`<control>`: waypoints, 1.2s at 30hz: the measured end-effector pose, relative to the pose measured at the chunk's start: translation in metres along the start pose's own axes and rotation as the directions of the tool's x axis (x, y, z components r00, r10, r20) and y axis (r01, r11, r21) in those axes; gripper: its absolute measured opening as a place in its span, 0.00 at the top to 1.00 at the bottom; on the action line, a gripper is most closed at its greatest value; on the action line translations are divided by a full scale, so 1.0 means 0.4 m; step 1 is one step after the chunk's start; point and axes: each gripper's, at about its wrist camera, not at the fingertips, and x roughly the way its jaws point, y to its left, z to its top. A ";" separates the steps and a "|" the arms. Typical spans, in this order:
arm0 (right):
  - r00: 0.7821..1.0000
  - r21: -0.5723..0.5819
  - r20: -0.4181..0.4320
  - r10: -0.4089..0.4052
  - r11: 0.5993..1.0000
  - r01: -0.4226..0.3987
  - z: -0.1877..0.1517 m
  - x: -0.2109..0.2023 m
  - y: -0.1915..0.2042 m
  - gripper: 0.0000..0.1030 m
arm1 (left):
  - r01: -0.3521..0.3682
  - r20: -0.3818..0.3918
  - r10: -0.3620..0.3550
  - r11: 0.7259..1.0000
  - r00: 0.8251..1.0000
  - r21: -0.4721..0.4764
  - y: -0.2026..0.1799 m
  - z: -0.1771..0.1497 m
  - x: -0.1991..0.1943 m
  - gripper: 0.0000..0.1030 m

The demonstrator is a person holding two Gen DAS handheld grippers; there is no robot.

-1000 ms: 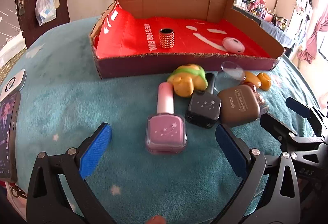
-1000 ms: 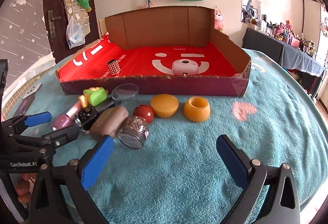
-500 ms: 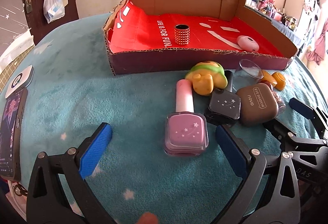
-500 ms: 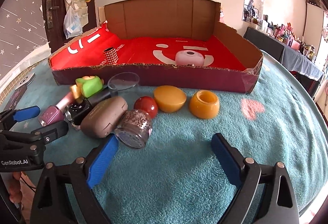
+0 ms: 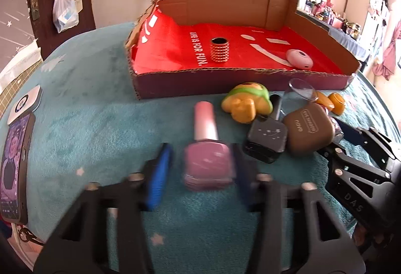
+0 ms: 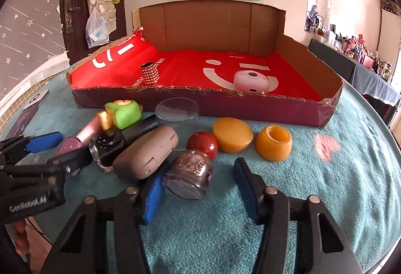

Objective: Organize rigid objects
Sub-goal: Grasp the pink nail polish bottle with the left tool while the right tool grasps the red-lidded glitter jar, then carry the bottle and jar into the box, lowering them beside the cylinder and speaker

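Observation:
A pink nail polish bottle lies on the teal cloth between the blurred blue pads of my left gripper; the jaws stand close on both sides of it, a narrow gap showing on the left. My right gripper is partly closed around a glitter jar lying on its side, with a gap on the right side. A black bottle, a brown case, a green-yellow toy, a red ball and two orange pieces lie beside them.
A cardboard tray with a red lining stands behind, holding a studded ring and a pink round case. A clear glass cup sits before the tray. A phone lies at the far left.
Both grippers moved forward and narrowed: the left around the pink nail polish bottle, the right around the glitter jar.

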 end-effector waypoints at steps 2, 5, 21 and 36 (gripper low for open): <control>1.000 -0.010 0.003 0.020 1.000 -0.020 -0.002 -0.005 0.007 0.63 | -0.001 0.001 0.001 1.000 1.000 0.020 -0.008 -0.001 -0.002 0.67; 1.000 -0.019 0.000 0.021 1.000 -0.021 -0.003 -0.007 0.014 0.64 | 0.011 -0.003 -0.011 1.000 1.000 0.015 -0.006 0.000 -0.007 0.67; 0.982 0.044 0.130 0.138 0.988 -0.145 0.034 -0.135 -0.016 0.64 | 0.073 0.091 -0.075 0.997 0.993 0.017 -0.021 0.032 -0.090 0.67; 0.974 0.034 0.167 0.155 0.986 -0.163 0.056 -0.167 -0.013 0.64 | 0.106 0.104 -0.108 0.994 0.989 0.028 -0.031 0.045 -0.101 0.67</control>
